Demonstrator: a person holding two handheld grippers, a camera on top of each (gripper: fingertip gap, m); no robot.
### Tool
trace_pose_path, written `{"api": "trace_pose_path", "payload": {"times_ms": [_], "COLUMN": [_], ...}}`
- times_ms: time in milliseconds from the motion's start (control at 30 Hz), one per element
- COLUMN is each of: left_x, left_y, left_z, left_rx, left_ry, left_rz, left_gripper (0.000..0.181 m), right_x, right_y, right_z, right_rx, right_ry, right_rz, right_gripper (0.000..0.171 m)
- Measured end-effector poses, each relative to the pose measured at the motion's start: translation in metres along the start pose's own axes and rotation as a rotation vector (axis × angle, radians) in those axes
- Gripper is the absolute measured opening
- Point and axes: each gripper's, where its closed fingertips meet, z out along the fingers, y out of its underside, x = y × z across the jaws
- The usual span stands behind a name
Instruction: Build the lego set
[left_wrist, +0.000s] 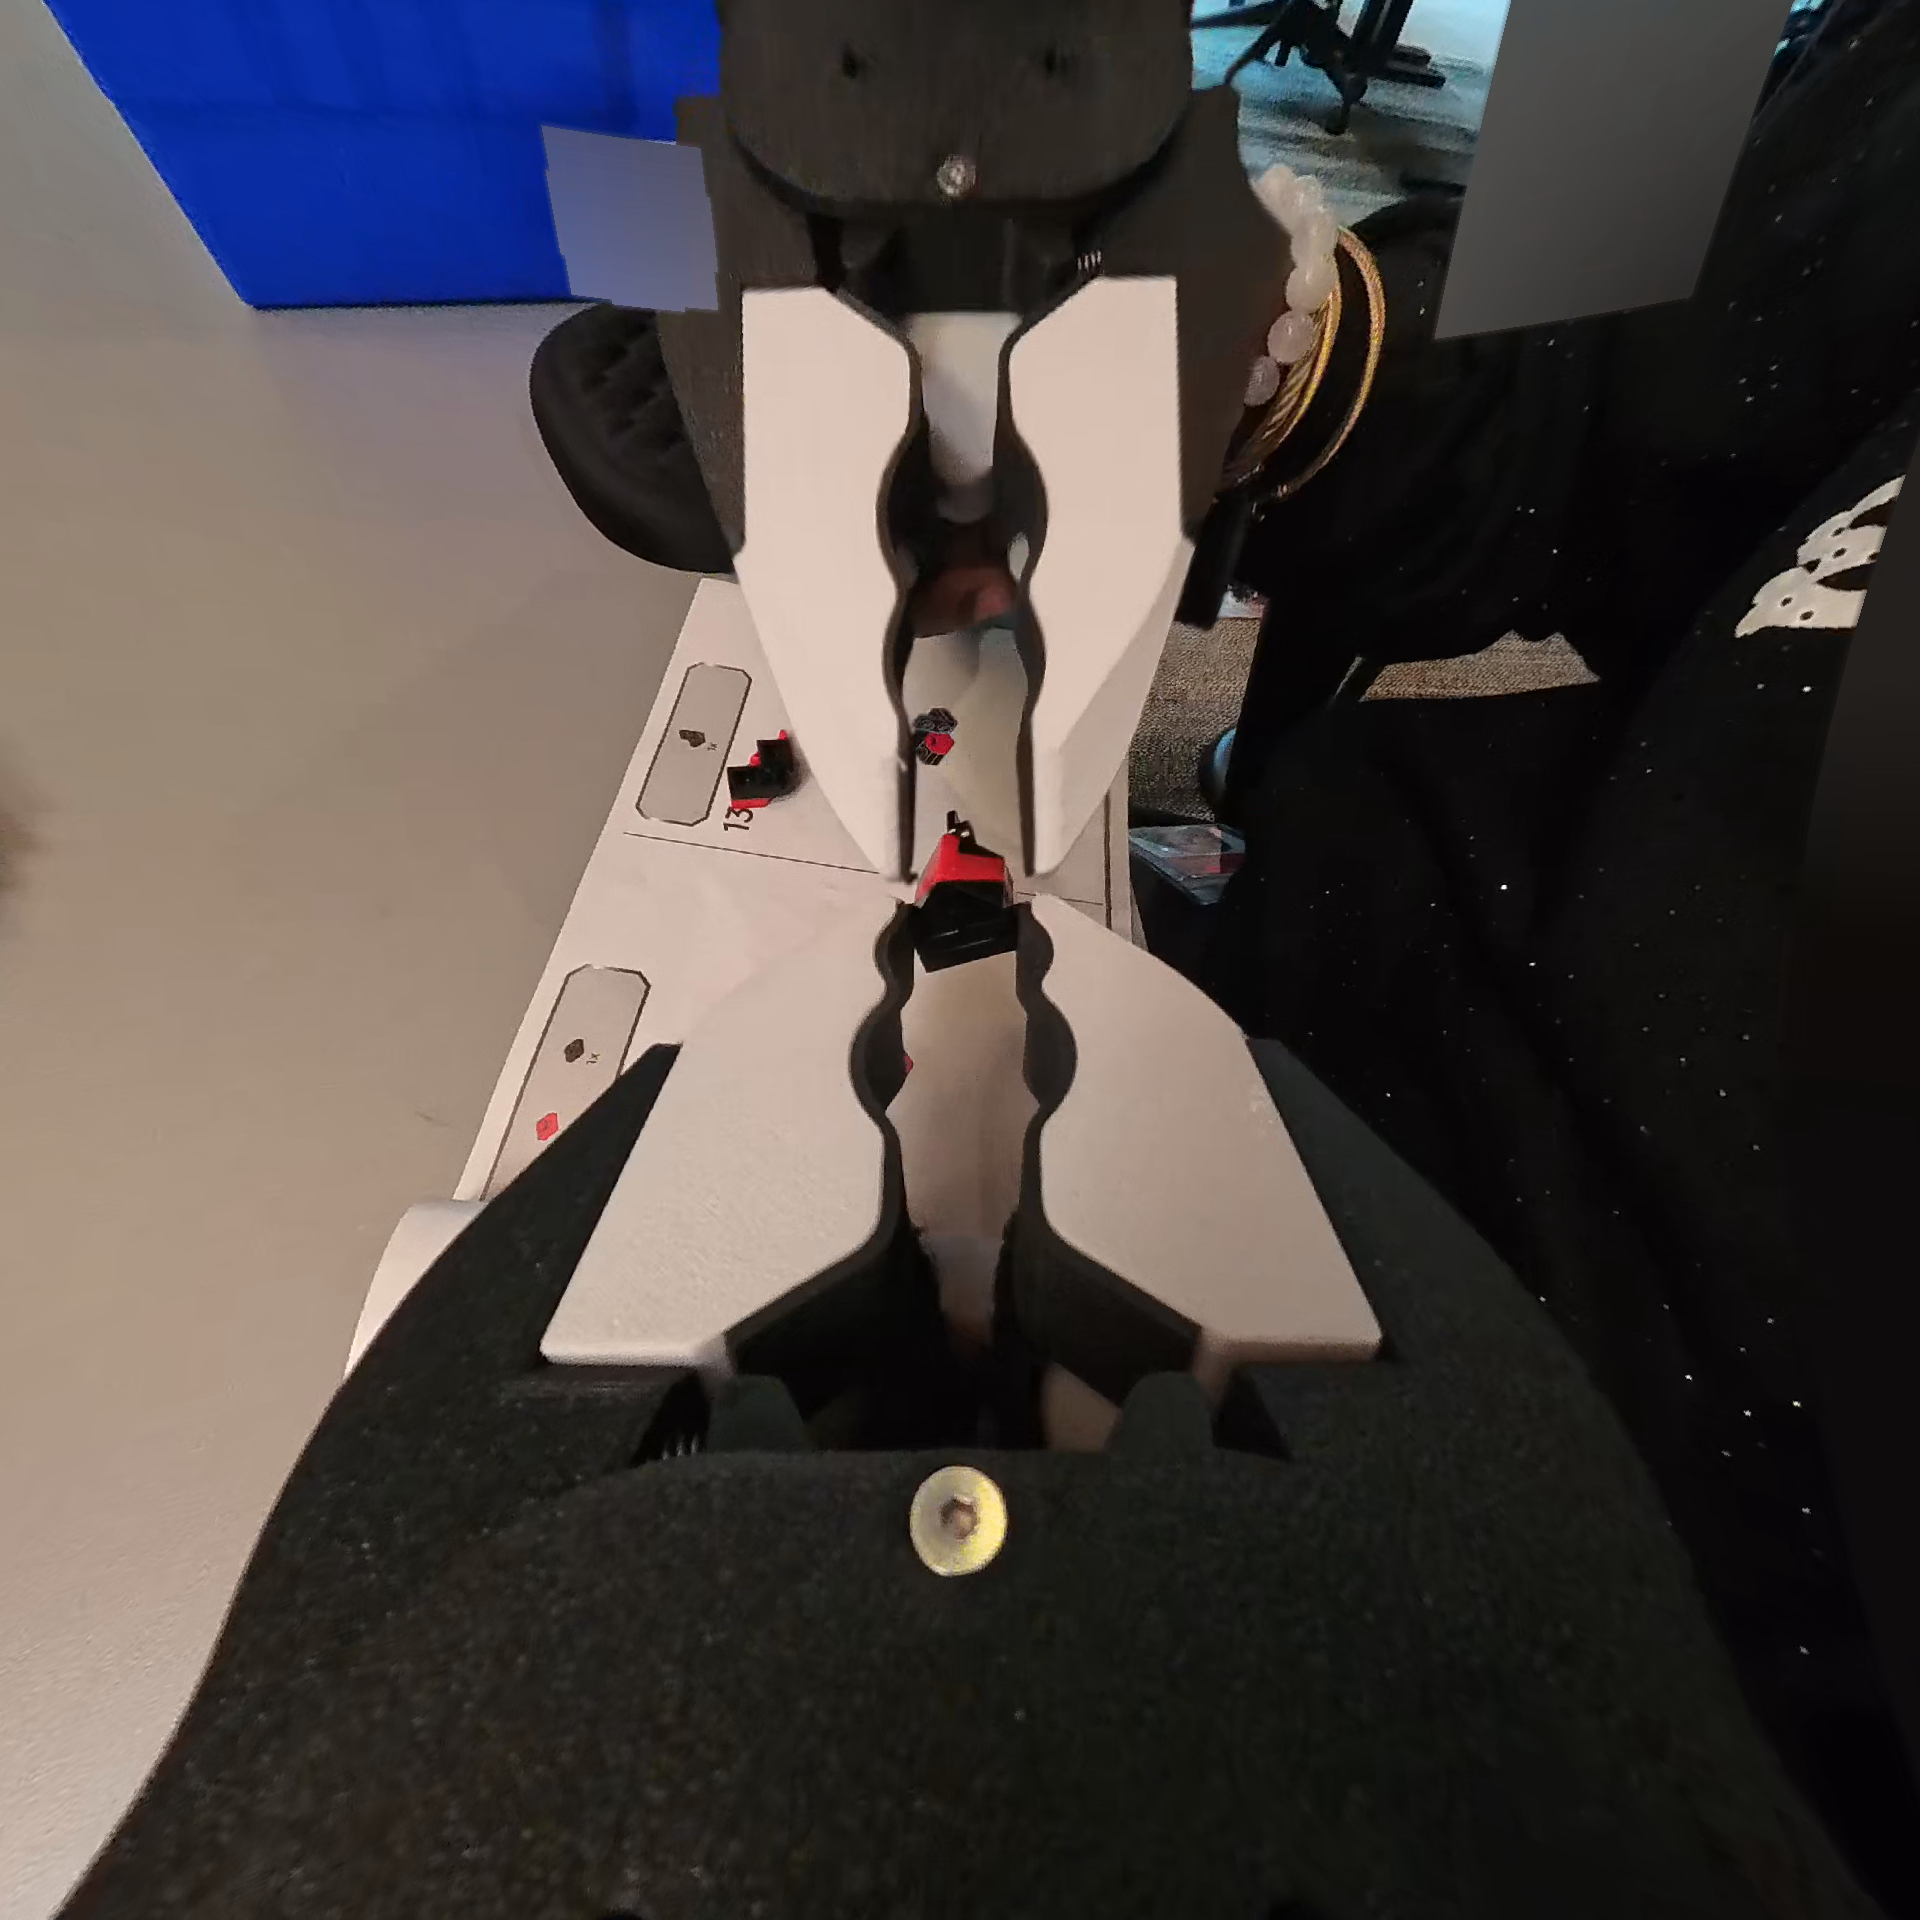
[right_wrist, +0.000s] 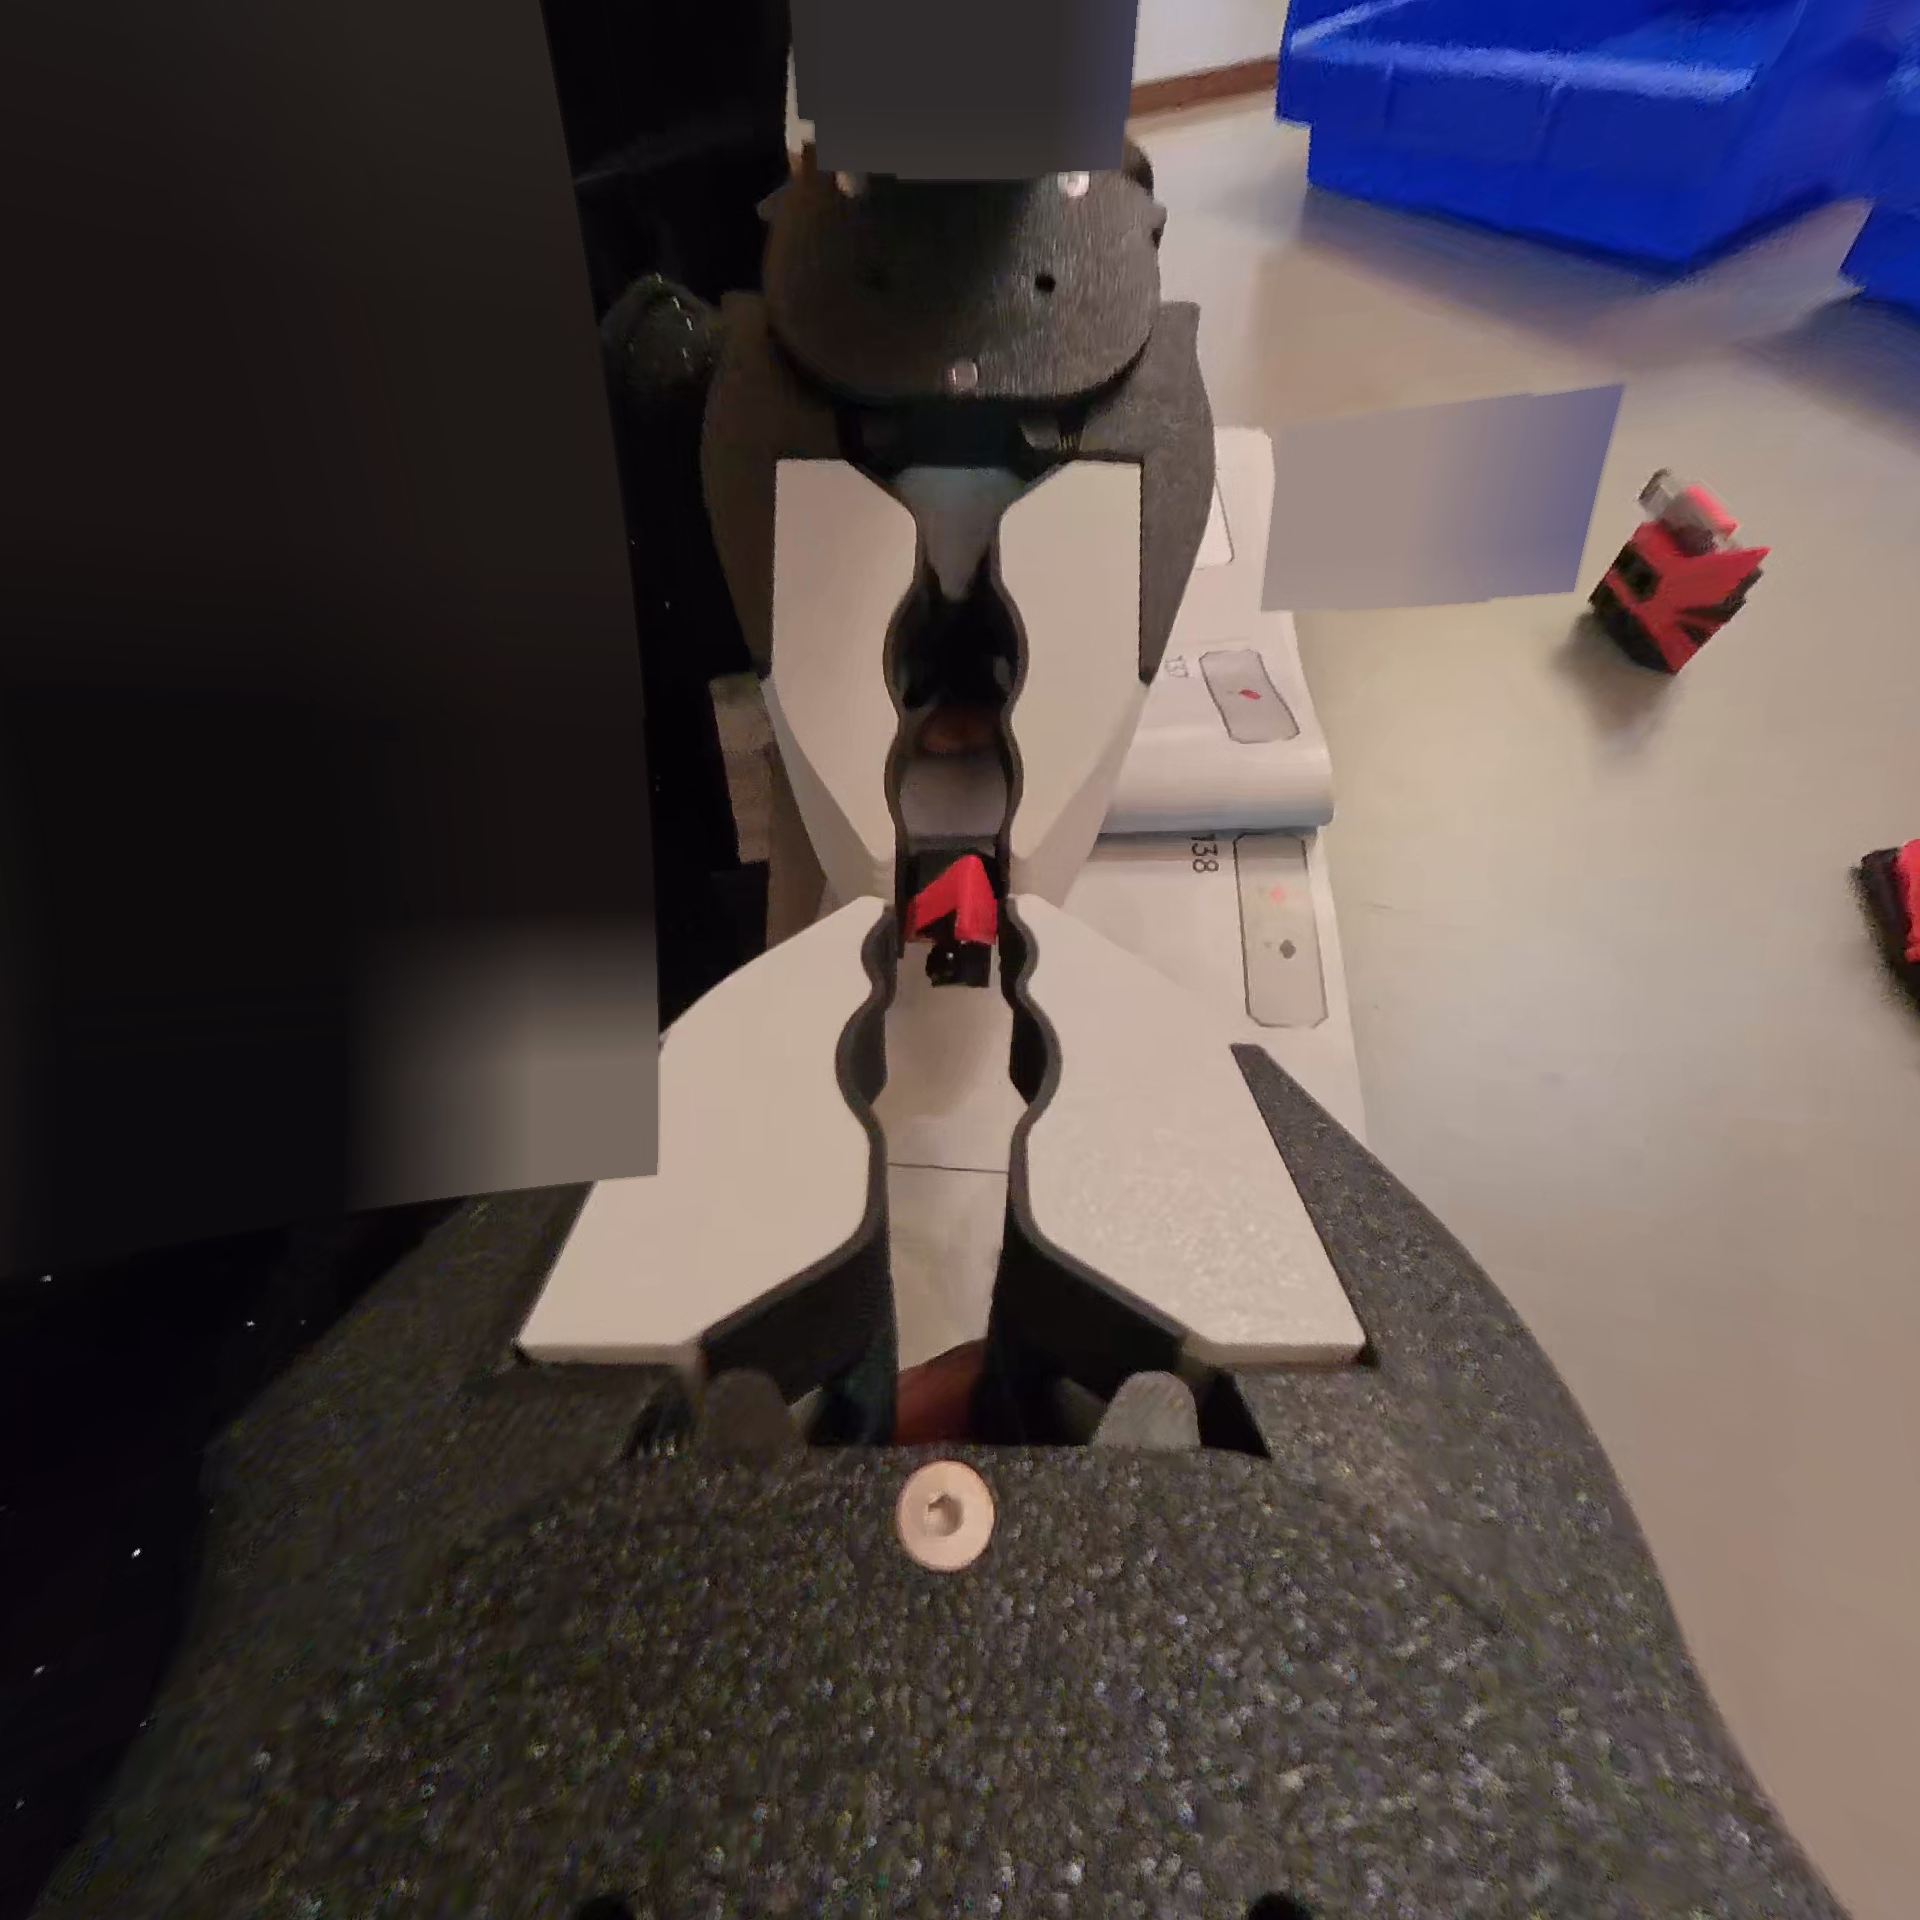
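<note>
A small red-and-black lego assembly (left_wrist: 961, 906) hangs in the air between the two grippers, directly above the open white instruction booklet (left_wrist: 727, 914). The left gripper (left_wrist: 961, 920) has its white fingers (left_wrist: 769, 1122) pinching the lower black part of the assembly, and the right gripper (right_wrist: 948, 940), pointing straight at it from the far side of the assembly, pinches the same piece at its tips, so both sets of fingertips meet around it. In the right wrist view the red wedge of the assembly (right_wrist: 951, 899) sits between the opposed tips, with the black part just below it.

The booklet lies flat on the pale grey table (left_wrist: 260, 727), near the table's edge by the person's dark speckled clothing (left_wrist: 1558, 935). Beyond the booklet, well apart from the held assembly, a larger red-and-black lego block with a clear piece on top (right_wrist: 1673, 582) stands on the table, and another red-and-black piece (right_wrist: 1896, 914) shows at the view's right edge. Blue plastic bins (right_wrist: 1579, 114) stand farther back on the table.
</note>
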Motion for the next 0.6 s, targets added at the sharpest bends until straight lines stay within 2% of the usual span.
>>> {"api": "trace_pose_path", "payload": {"times_ms": [267,433,600], "left_x": [-0.0009,-0.0048,-0.007], "left_y": [0.0059,0.003,0.0025], "left_z": [0.0029,-0.0004,-0.0011], "left_rx": [-0.048,-0.016,-0.01], "left_ry": [0.0,-0.014,-0.014], "left_rz": [-0.016,-0.057,-0.082], "left_gripper": [0.018,0.018,0.018], "right_x": [0.0019,0.006,0.0082], "right_y": [0.0093,0.0018,0.0003], "right_z": [0.0043,0.0016,0.0011], "right_rx": [-0.064,0.031,0.037], "right_ry": [0.038,0.049,0.07], "right_rz": [-0.062,0.0,-0.033], "right_gripper": [0.015,0.014,0.013]}}
